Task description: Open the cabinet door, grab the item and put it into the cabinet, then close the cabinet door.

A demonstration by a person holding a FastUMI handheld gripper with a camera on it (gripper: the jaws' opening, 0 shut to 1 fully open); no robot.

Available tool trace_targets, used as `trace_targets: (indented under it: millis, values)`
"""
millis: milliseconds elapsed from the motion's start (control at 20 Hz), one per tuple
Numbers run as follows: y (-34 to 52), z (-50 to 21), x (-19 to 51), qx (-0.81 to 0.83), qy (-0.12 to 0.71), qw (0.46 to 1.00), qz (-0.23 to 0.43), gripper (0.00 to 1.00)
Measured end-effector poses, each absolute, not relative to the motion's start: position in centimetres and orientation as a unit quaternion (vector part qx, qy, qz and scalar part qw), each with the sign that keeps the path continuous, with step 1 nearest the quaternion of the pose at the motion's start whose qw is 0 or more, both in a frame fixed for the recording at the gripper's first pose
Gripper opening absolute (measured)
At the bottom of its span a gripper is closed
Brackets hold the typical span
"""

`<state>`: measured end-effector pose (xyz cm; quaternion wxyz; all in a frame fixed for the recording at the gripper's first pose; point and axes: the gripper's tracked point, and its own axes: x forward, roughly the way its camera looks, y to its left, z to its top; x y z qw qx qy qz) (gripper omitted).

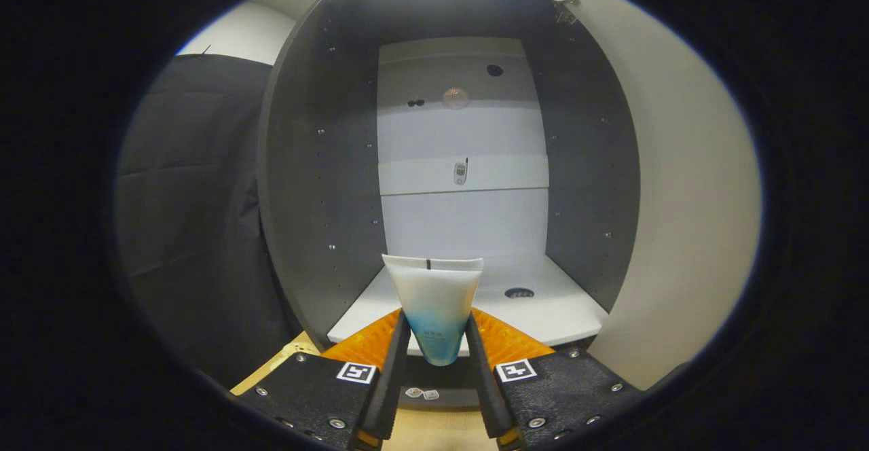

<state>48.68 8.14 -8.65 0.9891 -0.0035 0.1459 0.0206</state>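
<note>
A white squeeze tube fading to blue at its cap end (436, 312) is held clamped between the two fingers of the gripper (438, 342), both fingers being pressed against its lower sides. The tube is carried cap end down, its flat crimped end uppermost and marked by a small dark notch; print on the blue part is too small to be made out. It is held just in front of the front edge of the white bottom shelf (557, 312) of the open dark-grey cabinet (319, 186), not yet over it. The shelf beyond the tube is seen bare apart from a small dark round hole (519, 293) towards its right side. Open room is left above the shelf up to a white upper shelf edge (464, 174), and between the two dark side walls. The pale cabinet door (679, 186) is swung open beyond the right wall, a metal hinge (564, 4) being seen at its top. A light wooden surface (434, 430) is seen beneath the fingers.
</note>
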Motion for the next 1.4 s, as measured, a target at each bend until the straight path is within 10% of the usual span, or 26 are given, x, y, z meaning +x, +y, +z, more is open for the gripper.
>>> trace_targets:
  millis: [900, 1150, 1400]
  values:
    - [6.8, -12.9, 56.1, -0.033, 0.221, 0.975, 0.008, 0.54]
    - [6.6, -11.6, 55.6, -0.035, 0.207, 0.978, 0.002, 0.95]
    - [7.3, -7.9, 53.0, -0.040, 0.166, 0.985, 0.007, 0.95]
